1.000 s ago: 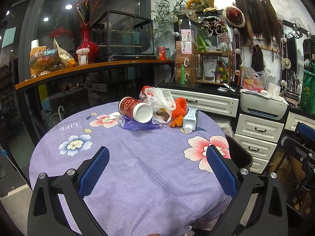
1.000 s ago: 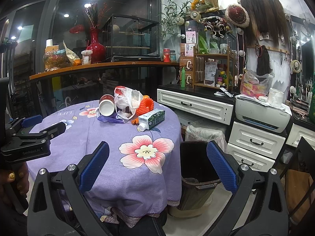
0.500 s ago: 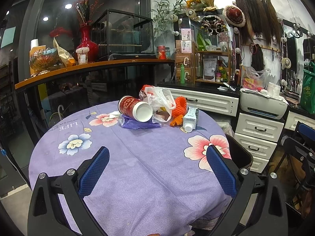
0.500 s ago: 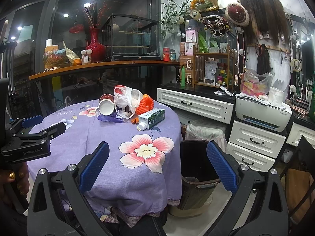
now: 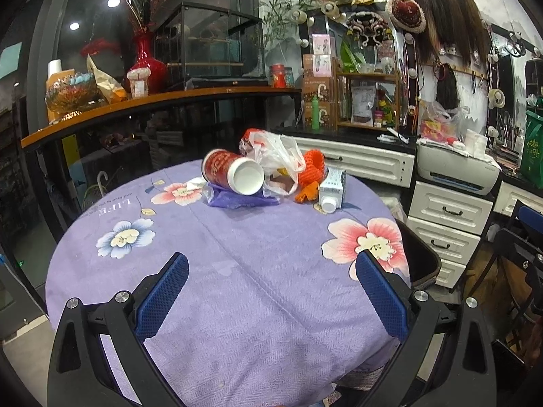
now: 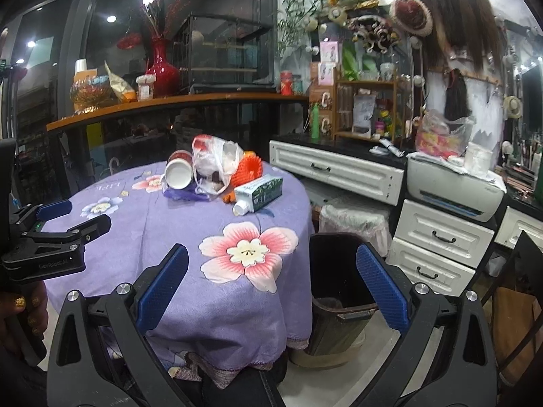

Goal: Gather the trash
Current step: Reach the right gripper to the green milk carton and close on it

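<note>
Both the left gripper (image 5: pixel 271 278) and right gripper (image 6: pixel 271 278) hang spread wide and empty, well short of the far-side litter heap, where the tipped red paper cup (image 5: pixel 232 173) could roll off the purple tablecloth (image 5: pixel 237 271) if nudged, missing the dark bin (image 6: pixel 339 271).

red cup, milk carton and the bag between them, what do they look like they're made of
Red cup: likely paper, matte white inside, printed outside. Milk carton: probably coated paperboard, sharp folded edges, with a white plastic-looking cap. Bag: thin translucent plastic, crinkled and glossy.
</note>
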The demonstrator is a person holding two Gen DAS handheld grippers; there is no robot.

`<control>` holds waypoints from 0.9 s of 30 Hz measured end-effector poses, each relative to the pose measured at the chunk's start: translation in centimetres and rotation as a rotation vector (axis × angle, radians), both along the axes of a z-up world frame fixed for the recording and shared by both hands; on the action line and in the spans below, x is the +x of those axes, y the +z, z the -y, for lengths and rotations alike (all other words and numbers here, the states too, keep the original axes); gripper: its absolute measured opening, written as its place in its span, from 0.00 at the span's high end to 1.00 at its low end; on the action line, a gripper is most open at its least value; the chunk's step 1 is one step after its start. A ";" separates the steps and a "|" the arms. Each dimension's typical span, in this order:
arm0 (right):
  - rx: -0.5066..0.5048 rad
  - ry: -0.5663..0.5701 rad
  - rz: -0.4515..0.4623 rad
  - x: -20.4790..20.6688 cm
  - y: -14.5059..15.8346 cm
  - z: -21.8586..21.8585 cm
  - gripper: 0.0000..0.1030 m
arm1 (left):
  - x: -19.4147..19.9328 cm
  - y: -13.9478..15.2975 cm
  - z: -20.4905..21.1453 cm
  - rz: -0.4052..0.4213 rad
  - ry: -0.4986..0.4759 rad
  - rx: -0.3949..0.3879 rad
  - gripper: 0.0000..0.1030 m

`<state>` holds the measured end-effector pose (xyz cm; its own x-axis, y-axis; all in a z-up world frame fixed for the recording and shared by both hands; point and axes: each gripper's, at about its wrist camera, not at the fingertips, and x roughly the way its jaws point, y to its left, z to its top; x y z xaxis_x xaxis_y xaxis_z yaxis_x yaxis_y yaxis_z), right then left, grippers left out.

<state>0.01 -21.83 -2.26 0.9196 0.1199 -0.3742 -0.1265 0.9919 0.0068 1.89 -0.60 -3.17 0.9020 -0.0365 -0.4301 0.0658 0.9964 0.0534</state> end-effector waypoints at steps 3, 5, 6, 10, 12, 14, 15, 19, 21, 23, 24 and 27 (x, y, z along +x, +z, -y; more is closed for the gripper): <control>-0.002 0.012 -0.033 1.0 -0.3 0.1 0.05 | 0.9 -0.6 -0.3 -0.040 0.001 -0.006 0.05; 0.005 0.043 -0.077 2.2 -0.9 0.1 0.05 | 1.6 -1.1 -0.6 -0.066 0.006 -0.006 0.05; 0.005 0.052 -0.088 2.7 -1.1 0.1 0.05 | 1.8 -1.3 -0.8 -0.079 0.008 -0.008 0.05; 0.017 0.128 -0.147 5.6 -1.6 -0.6 0.05 | 3.5 -2.0 -1.9 -0.150 0.013 -0.044 0.05; 0.037 0.165 -0.182 7.5 -1.9 -1.0 0.05 | 4.6 -2.2 -2.7 -0.187 0.022 -0.065 0.05; 0.055 0.189 -0.219 9.4 -2.1 -1.6 0.05 | 5.9 -2.2 -3.9 -0.224 0.029 -0.100 0.05; 0.062 0.195 -0.229 10.3 -2.1 -1.8 0.05 | 6.5 -2.2 -4.3 -0.236 0.032 -0.121 0.05; 0.047 0.197 -0.227 13.1 -1.8 -2.7 0.05 | 9.0 -1.2 -5.9 -0.257 0.051 -0.175 0.05; 0.041 0.197 -0.216 14.0 -1.5 -2.9 0.05 | 10.5 -0.5 -6.4 -0.265 0.052 -0.194 0.05; 0.026 0.196 -0.203 14.9 -1.3 -2.9 0.05 | 11.9 0.1 -6.9 -0.278 0.051 -0.219 0.05; 0.011 0.199 -0.199 15.6 -1.1 -3.1 0.05 | 12.7 0.5 -7.1 -0.278 0.055 -0.227 0.05; 0.002 0.206 -0.237 18.1 -1.1 -3.4 0.05 | 14.4 1.4 -7.2 -0.261 0.069 -0.212 0.05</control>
<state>18.15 -18.44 -3.39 0.7628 0.2958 -0.5750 -0.3198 0.9454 0.0621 16.28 6.60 -1.82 0.7660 -0.0926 -0.6361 -0.0182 0.9860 -0.1655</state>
